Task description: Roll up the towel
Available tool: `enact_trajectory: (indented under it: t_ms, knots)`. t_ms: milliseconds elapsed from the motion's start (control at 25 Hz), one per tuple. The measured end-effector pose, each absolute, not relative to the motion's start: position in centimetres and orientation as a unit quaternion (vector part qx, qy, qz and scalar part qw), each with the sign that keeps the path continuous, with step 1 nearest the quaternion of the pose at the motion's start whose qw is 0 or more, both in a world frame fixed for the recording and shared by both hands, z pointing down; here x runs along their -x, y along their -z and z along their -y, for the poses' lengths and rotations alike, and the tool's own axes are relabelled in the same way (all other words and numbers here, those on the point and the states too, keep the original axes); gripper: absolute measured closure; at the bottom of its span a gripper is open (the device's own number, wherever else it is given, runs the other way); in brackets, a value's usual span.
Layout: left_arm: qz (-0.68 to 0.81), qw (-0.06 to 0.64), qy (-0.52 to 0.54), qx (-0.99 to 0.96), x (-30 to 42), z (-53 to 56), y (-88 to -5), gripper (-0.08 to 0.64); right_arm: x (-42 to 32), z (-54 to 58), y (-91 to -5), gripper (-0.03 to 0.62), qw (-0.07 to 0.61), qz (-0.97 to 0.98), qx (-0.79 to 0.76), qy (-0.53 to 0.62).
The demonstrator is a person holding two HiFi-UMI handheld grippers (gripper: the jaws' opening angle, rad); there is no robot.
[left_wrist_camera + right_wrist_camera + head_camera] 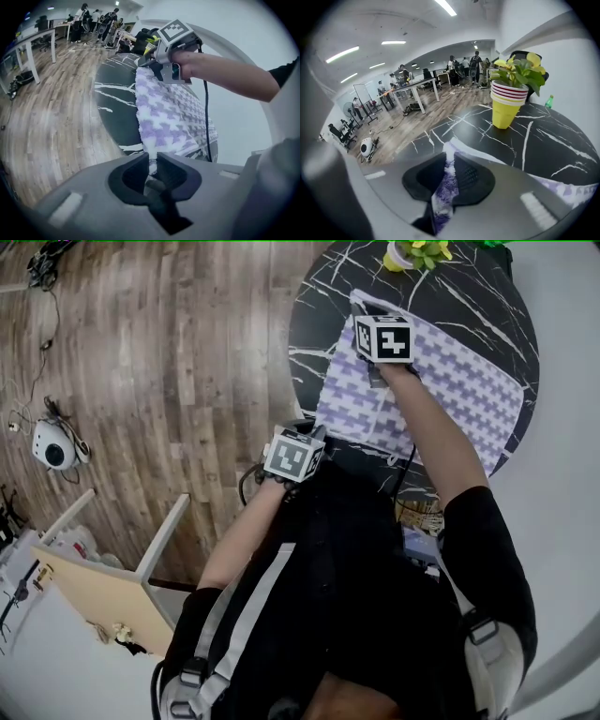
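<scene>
A white towel [441,390] with a purple houndstooth pattern lies spread on the round black marble table [309,324]. My left gripper [151,164] is shut on the towel's [168,117] near left corner at the table's edge. My right gripper [449,169] is shut on the towel's [447,180] far left corner, with cloth pinched between its pads. In the head view the left gripper [298,457] sits at the table's near edge and the right gripper [380,341] farther in, over the towel's far end. The left gripper view also shows the right gripper [161,51] on that far corner.
A yellow cup with a green plant [508,103] stands on the table beyond the right gripper, also seen as the plant cup [412,253] at the table's far edge. Wooden floor [169,381] lies to the left. A light wooden board [103,596] stands by the person's side.
</scene>
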State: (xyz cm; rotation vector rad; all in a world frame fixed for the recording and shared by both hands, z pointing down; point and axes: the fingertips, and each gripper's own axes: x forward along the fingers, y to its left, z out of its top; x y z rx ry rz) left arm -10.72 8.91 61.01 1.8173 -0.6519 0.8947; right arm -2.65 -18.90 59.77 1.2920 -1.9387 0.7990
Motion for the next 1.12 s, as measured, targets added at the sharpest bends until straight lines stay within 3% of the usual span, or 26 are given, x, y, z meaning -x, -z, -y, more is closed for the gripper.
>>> enact_trajectory:
  t_ms: [440, 1120]
  knots:
    - [0.328, 0.442, -0.380, -0.743, 14.1, -8.6, -58.8, 0.491, 5.9, 19.2, -57.3, 0.538, 0.260, 0.776, -0.458, -0.347]
    - [0.250, 0.339, -0.447, -0.789, 2.5, -12.1, -54.5, 0.489, -6.3, 15.2, -54.5, 0.534, 0.204, 0.784, -0.433, -0.394]
